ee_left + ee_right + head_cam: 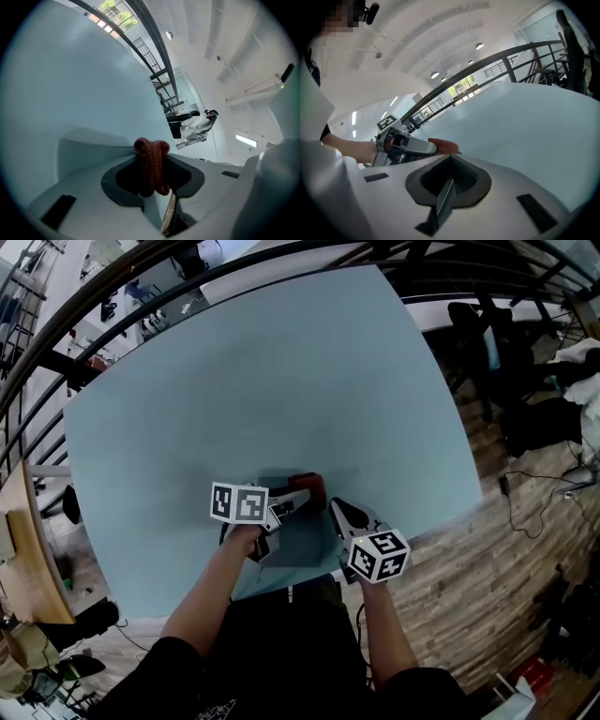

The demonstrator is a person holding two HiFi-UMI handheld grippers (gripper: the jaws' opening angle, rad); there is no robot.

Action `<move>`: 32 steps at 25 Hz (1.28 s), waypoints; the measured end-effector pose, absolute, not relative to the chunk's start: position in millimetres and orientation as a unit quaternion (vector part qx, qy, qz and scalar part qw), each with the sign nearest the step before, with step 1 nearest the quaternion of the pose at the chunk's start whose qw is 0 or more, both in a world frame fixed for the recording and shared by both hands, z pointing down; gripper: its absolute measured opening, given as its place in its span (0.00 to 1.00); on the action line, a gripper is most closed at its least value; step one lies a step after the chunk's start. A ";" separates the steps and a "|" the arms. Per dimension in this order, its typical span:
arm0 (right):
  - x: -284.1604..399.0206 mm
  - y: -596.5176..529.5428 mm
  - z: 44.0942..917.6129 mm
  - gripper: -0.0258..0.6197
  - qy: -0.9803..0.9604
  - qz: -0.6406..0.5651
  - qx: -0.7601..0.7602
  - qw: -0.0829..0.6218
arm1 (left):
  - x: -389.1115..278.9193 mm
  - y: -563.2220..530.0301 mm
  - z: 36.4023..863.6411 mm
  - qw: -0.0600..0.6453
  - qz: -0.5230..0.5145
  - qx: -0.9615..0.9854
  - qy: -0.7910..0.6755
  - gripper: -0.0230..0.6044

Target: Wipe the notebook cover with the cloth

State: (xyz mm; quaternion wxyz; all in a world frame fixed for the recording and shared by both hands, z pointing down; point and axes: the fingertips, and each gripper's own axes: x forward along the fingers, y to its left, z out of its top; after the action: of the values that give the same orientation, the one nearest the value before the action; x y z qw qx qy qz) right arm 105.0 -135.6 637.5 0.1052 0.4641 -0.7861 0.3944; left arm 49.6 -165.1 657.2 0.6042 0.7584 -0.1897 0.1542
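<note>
Your left gripper is pinching the red cloth. In the left gripper view, the folded cloth stands up between the two jaws and sticks out above their tips. The cloth is over the upper edge of the notebook. The notebook has a pale blue-grey cover with a stitched border and lies flat on the light blue counter, in the lower middle of the head view, close to the near edge.

Your right gripper has its jaws pressed together, and nothing shows between them. In the head view it is at the right side of the notebook, with its tip pointing to the cloth. I cannot tell if it touches the cover. The two grippers are near each other, with the notebook between them.
</note>
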 end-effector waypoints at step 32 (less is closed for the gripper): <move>42.1 -137.4 629.6 0.04 -0.814 0.393 0.415 0.106 | -90.8 -170.3 653.5 0.592 0.150 0.737 -0.290 0.25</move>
State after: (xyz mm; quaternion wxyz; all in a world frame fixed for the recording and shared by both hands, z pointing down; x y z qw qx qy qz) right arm 42.1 -137.4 629.6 0.1057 0.4152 -0.8136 0.3930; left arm -90.8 -170.3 653.5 0.5922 0.7367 -0.2897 0.1504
